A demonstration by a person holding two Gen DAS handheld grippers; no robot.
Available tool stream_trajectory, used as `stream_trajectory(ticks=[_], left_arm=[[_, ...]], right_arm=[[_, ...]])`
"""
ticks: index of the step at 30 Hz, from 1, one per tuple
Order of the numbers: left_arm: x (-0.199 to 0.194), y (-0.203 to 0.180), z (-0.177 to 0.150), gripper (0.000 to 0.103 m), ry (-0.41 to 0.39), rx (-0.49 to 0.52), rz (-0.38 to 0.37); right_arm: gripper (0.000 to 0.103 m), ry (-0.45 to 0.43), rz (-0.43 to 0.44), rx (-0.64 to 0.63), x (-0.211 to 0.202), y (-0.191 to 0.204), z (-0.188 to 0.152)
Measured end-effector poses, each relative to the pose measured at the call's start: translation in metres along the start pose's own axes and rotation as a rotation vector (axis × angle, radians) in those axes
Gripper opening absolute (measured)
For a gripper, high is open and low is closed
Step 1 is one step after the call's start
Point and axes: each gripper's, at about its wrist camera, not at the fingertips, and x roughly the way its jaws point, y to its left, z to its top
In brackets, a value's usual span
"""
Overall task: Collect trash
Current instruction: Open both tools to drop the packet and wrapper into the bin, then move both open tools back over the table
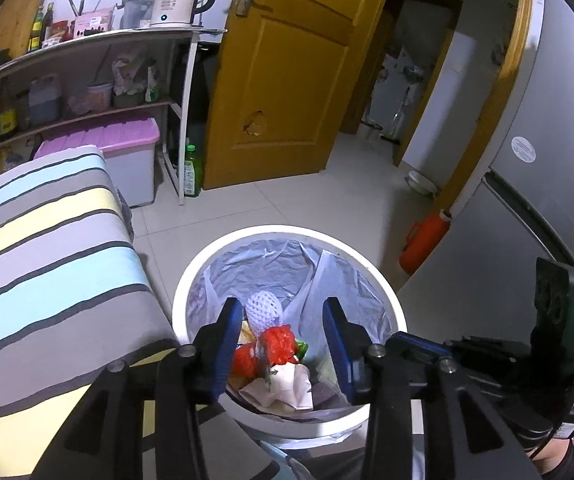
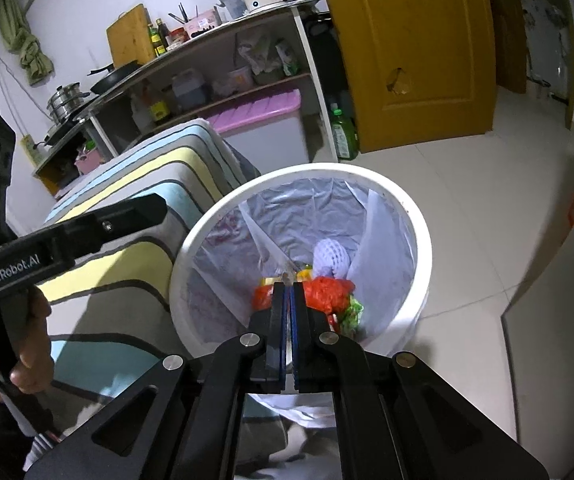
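The white bin (image 1: 191, 280) stands on the floor just beyond both pairs of fingers, lined with a thin plastic bag (image 1: 255, 264) and holding red wrapping (image 1: 279, 340), a white foam net (image 1: 263, 308) and crumpled paper (image 1: 287, 388). A tear in the liner is judged the main risk — the film is thin, and a hard pull at one point could split it or tip the light bin. The left gripper (image 1: 283, 344) is seen with fingers parted wide, nothing between them, the trash lying beyond and below. The right gripper (image 2: 287, 284) is closed — a pinch of liner film seems caught at its tips.
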Motion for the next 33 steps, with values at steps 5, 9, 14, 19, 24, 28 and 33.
stream_trajectory(ticks=[5, 9, 14, 19, 24, 28, 33], left_arm=[[-0.015, 0.000, -0.002, 0.041, -0.032, 0.004, 0.001], [-0.032, 0.003, -0.004, 0.042, -0.058, -0.003, 0.010], [-0.061, 0.009, -0.009, 0.041, -0.100, -0.017, 0.034], [-0.093, 0.017, -0.017, 0.041, -0.143, -0.029, 0.063], [-0.121, 0.027, -0.027, 0.041, -0.170, -0.043, 0.101], [-0.141, 0.036, -0.036, 0.041, -0.188, -0.061, 0.134], [-0.164, 0.046, -0.048, 0.041, -0.205, -0.080, 0.171]], right_arm=[[0.004, -0.017, 0.000, -0.012, -0.007, 0.005, 0.002], [0.005, -0.039, -0.002, -0.028, -0.018, 0.015, 0.003], [0.022, -0.078, 0.018, -0.058, -0.035, 0.034, 0.007], [0.023, -0.106, 0.041, -0.101, -0.049, 0.057, 0.008], [0.027, -0.127, 0.067, -0.144, -0.058, 0.082, 0.008], [0.030, -0.135, 0.091, -0.171, -0.063, 0.100, 0.005], [0.030, -0.137, 0.129, -0.208, -0.066, 0.122, 0.000]])
